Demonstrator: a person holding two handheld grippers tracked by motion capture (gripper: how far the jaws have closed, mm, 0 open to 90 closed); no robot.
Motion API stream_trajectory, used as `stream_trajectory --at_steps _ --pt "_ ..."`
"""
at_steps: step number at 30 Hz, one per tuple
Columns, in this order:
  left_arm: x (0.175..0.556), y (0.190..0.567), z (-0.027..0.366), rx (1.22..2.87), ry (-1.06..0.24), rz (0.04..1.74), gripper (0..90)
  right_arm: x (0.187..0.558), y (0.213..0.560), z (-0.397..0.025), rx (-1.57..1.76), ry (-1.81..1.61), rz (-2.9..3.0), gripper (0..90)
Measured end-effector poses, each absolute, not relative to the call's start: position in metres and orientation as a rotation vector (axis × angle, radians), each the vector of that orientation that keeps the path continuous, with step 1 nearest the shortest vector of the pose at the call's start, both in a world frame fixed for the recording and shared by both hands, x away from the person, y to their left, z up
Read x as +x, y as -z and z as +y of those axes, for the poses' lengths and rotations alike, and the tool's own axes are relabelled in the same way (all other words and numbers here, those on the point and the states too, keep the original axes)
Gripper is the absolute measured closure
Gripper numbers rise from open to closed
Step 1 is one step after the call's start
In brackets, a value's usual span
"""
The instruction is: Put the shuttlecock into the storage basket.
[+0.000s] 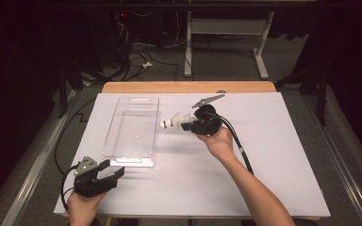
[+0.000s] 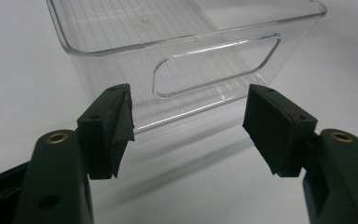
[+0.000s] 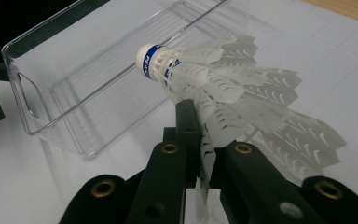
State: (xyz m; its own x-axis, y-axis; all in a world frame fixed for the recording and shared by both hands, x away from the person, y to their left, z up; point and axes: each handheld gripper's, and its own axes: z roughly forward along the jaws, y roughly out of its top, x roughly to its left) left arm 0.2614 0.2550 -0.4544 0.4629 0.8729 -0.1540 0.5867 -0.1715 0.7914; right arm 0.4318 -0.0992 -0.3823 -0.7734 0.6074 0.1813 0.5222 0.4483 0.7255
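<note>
A clear plastic bin [image 1: 132, 129] lies on the white table, long side running away from me. My right gripper [image 1: 188, 125] hovers just right of the bin and is shut on a white feathered shuttlecock [image 1: 173, 121], whose blue-banded cork [image 3: 148, 60] points toward the bin [image 3: 88, 79]. The jaws pinch the feather skirt [image 3: 223, 107]. My left gripper [image 1: 115, 172] rests near the table's front left, open, with nothing between its pads [image 2: 116, 126]. It faces the bin's near end wall with the handle cutout [image 2: 214, 65].
The white sheet [image 1: 273, 155] covers the table, with a wooden edge [image 1: 188, 87] at the far side. A black cable [image 1: 238, 143] trails from the right gripper. Cables and a desk frame [image 1: 226, 42] stand on the floor beyond.
</note>
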Motion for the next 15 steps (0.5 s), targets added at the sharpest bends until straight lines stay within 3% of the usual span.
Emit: stream_trajectory --at_steps 15 --pt "0.261 0.455 0.256 1.886 -0.441 1.225 33.8 0.441 0.374 -0.072 0.977 -1.245 2.608 89.2"
